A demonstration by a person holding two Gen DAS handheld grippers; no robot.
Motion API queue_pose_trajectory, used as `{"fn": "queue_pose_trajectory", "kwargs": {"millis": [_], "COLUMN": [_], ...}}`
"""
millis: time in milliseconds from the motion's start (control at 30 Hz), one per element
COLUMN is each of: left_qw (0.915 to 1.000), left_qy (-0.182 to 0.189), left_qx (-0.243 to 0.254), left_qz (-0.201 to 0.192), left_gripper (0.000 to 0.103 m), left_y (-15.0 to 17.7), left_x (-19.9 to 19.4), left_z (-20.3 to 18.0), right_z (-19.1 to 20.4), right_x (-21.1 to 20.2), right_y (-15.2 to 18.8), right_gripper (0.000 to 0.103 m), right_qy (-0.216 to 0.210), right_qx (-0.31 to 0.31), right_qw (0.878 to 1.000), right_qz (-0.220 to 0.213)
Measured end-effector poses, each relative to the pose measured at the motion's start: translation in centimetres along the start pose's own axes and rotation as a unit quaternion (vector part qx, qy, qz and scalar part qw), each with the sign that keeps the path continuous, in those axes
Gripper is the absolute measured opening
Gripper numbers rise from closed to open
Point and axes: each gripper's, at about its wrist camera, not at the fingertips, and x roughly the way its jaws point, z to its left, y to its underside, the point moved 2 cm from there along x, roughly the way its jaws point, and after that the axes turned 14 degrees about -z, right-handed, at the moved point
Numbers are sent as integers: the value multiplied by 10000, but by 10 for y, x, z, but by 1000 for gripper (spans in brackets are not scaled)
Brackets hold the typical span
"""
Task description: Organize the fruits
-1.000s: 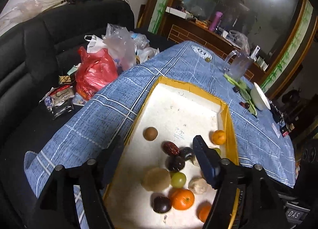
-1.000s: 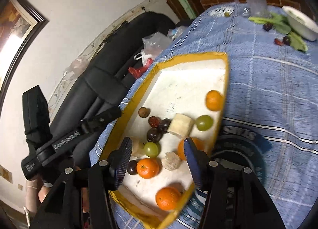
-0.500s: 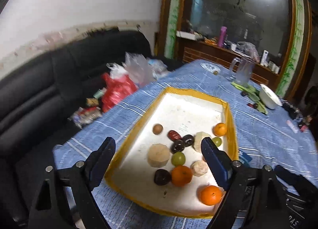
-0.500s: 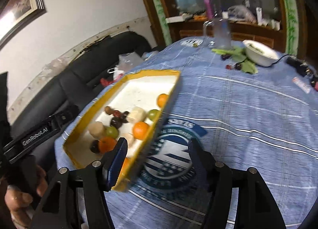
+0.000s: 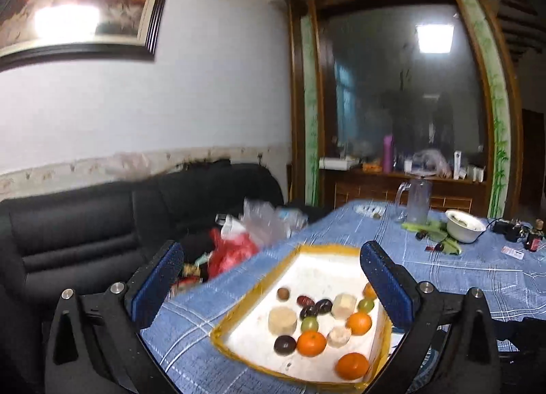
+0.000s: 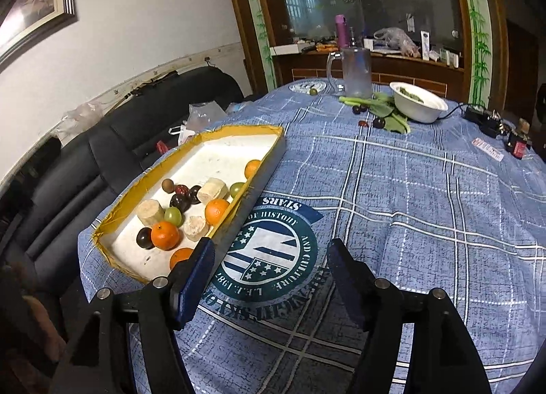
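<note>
Both claws wide, empty: left claw (image 5: 269,278), right claw (image 6: 269,278). Tray (image 6: 239,130) left of right claw; dip left claw onto nearest orange (image 5: 352,365), avoid rim.

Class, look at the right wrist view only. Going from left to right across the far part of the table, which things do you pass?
Yellow-rimmed tray → clear glass mug → white bowl → black power adapter
</note>
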Motion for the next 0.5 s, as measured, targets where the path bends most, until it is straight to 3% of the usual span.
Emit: {"fn": "queue_pose_trajectory", "kwargs": {"millis": [100, 200, 300, 500], "left_qw": [9978, 9909, 9856, 9787], "left_qy": [199, 472, 442, 306], "left_qx": [293, 213, 158, 115], "left_qz": [559, 1244, 1624, 2026], "left_gripper": [103, 103, 103, 103], "left_y": [9, 26, 38, 48], "left_x": [8, 20, 26, 28], "left_z": [-15, -23, -24, -19], "right_z": [2, 1, 0, 1], "right_x": [-3, -3, -2, 3], "right_y": [0, 2, 4, 10], "right_gripper": [76, 76, 76, 76], "right_qy": [-25, -51, -25, 34], "right_qx": [1, 22, -34, -100], "right_qw": [10000, 10000, 10000, 9998], "right_qz": [-39, -14, 33, 145]}}
